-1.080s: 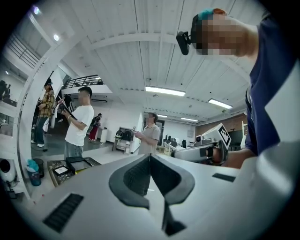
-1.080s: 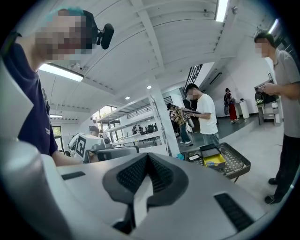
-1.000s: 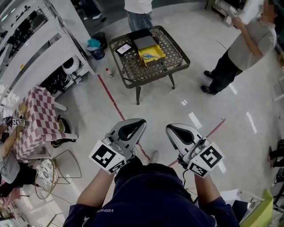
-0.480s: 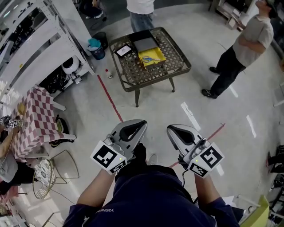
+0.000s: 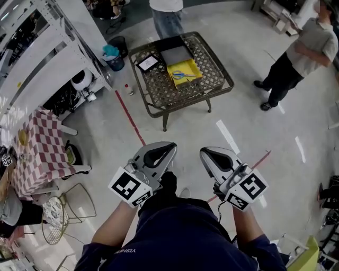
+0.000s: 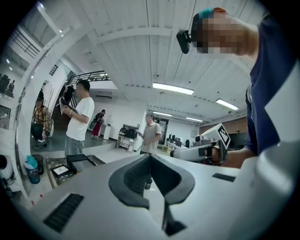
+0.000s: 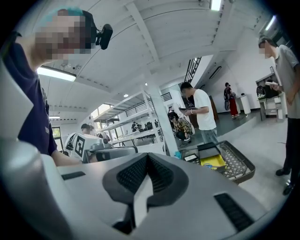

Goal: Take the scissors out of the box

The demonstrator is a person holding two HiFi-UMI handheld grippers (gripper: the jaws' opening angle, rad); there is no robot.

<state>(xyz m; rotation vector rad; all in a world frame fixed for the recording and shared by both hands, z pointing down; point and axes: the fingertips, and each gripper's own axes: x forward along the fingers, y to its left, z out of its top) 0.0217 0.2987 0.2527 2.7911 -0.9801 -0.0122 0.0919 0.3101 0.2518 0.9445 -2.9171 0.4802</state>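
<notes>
A yellow box (image 5: pixel 185 72) sits on the dark lattice table (image 5: pixel 212 79) well ahead of me, with blue-handled scissors (image 5: pixel 182 75) lying inside it. A black lid (image 5: pixel 176 53) lies just behind the box. My left gripper (image 5: pixel 170 144) and right gripper (image 5: pixel 203 152) are held side by side near my body, far short of the table, pointing level. Both are shut with nothing between the jaws. The right gripper view shows its shut tips (image 7: pixel 148 155) and the yellow box (image 7: pixel 213 162) in the distance. In the left gripper view, the shut tips (image 6: pixel 150 156) point past the table's corner (image 6: pixel 61 165).
One person (image 5: pixel 167 13) stands behind the table, another (image 5: pixel 296 53) to its right. White shelving (image 5: pixel 47 47) and a blue bucket (image 5: pixel 112 55) are at the left. A checkered cloth (image 5: pixel 39 148) and a wire basket (image 5: pixel 55 211) are nearer. A red floor line (image 5: pixel 130 116) runs toward me.
Both grippers have been carried forward toward the table, still shut. The table now sits a little larger and further right in the head view. The person at right has shifted.
</notes>
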